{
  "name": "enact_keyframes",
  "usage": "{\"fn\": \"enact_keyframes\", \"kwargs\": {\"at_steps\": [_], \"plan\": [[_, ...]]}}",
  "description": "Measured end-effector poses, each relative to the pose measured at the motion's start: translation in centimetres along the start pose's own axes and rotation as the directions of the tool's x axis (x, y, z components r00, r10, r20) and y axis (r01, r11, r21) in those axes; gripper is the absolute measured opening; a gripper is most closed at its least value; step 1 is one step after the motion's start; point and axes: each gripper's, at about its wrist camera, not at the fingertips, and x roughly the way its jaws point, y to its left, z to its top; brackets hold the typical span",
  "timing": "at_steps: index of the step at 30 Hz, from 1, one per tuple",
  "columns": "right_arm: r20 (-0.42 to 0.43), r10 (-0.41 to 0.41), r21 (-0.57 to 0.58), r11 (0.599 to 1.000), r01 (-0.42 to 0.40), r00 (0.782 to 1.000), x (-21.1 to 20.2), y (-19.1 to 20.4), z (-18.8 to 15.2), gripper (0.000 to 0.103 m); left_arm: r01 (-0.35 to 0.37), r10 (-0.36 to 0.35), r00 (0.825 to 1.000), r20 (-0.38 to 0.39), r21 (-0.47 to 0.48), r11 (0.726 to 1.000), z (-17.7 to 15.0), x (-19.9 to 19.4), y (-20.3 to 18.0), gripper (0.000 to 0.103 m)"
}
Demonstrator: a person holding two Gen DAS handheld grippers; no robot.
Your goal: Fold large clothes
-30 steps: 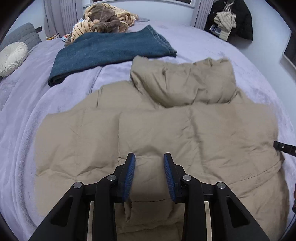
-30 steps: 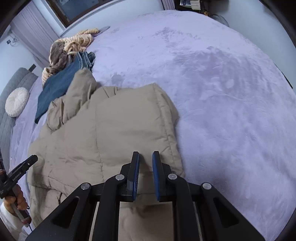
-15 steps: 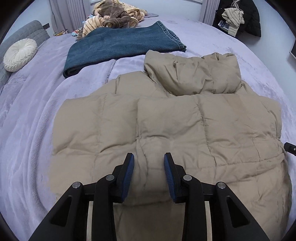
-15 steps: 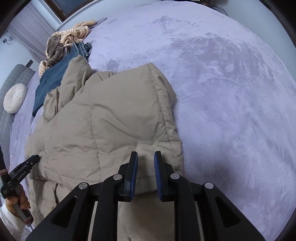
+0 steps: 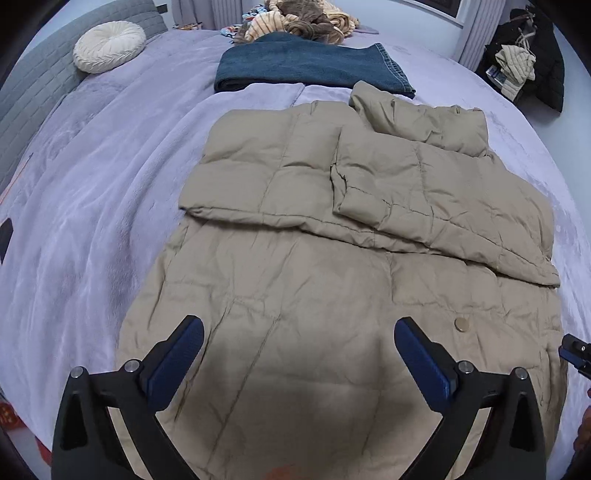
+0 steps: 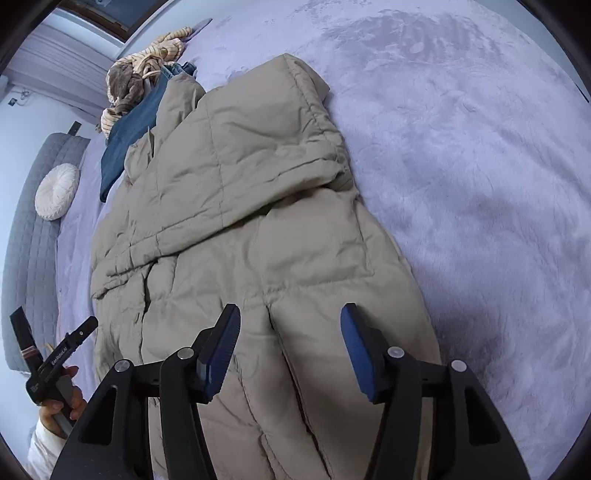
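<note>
A large tan puffer jacket [image 5: 332, 266] lies flat on the lilac bed, its upper part and sleeves folded over its body; it also shows in the right wrist view [image 6: 236, 206]. My left gripper [image 5: 299, 343] is open and empty, hovering over the jacket's near half. My right gripper [image 6: 290, 332] is open and empty above the jacket's near right edge. The left gripper shows at the lower left of the right wrist view [image 6: 55, 365], held in a hand. A tip of the right gripper [image 5: 574, 350] shows at the right edge of the left wrist view.
Folded blue jeans [image 5: 306, 68] lie beyond the jacket, with a heap of striped clothes [image 5: 295, 18] behind them. A round white cushion [image 5: 109, 46] rests against the grey headboard [image 5: 33, 85]. Dark clothes [image 5: 528, 62] hang at the far right. The lilac blanket [image 6: 461, 166] spreads right.
Both grippers have opened and let go of the jacket. The folded part now lies flat on the jacket body, and both grippers have drawn back towards its near end.
</note>
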Motion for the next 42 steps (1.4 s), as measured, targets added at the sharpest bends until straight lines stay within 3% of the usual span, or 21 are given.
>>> {"fn": "enact_keyframes", "kwargs": {"at_steps": [4, 8, 10, 14, 21, 27, 33, 39, 42], "plan": [[-0.006, 0.026, -0.001, 1.0, -0.026, 1.0, -0.6, 0.6, -1.6, 0.074, -0.003, 0.002, 0.999, -0.044, -0.024, 1.0, -2.4, -1.0, 0.8, 0.103], [-0.002, 0.042, 0.001, 0.999, -0.042, 0.999, -1.1, 1.6, -3.7, 0.077, 0.003, -0.007, 0.998, -0.063, -0.061, 0.998, -4.7, -2.3, 2.9, 0.103], [0.004, 0.047, 0.008, 0.999, -0.047, 0.999, -1.4, 2.1, -5.0, 0.085, 0.012, -0.018, 0.997, -0.075, -0.079, 0.997, -5.7, -2.5, 4.2, 0.103], [0.017, 0.051, 0.034, 0.998, -0.052, 0.999, -1.8, 2.8, -7.5, 0.086, 0.047, -0.06, 0.992, -0.115, -0.111, 0.993, -8.2, -2.9, 7.2, 0.103], [0.033, 0.061, 0.098, 0.993, -0.064, 0.998, -2.8, 3.1, -12.2, 0.087, 0.147, -0.175, 0.978, -0.117, -0.214, 0.966, -12.9, -5.7, 12.3, 0.103], [0.051, 0.061, 0.185, 0.98, -0.07, 0.997, -3.7, 1.7, -15.6, 0.087, 0.191, -0.232, 0.962, -0.144, -0.251, 0.949, -15.8, -6.2, 14.3, 0.103], [0.083, 0.081, 0.266, 0.959, -0.101, 0.993, -4.5, 0.1, -18.4, 0.088, 0.222, -0.287, 0.942, -0.172, -0.321, 0.921, -17.9, -6.2, 16.3, 0.103], [0.108, 0.091, 0.34, 0.932, -0.123, 0.99, -4.8, -1.5, -21.0, 0.088, 0.324, -0.434, 0.883, -0.18, -0.436, 0.84, -18.9, -3.4, 17.1, 0.103], [0.112, 0.093, 0.396, 0.909, -0.13, 0.989, -4.5, -2.7, -21.9, 0.088, 0.356, -0.461, 0.874, -0.15, -0.446, 0.821, -18.4, -2.4, 16.5, 0.103]]}}
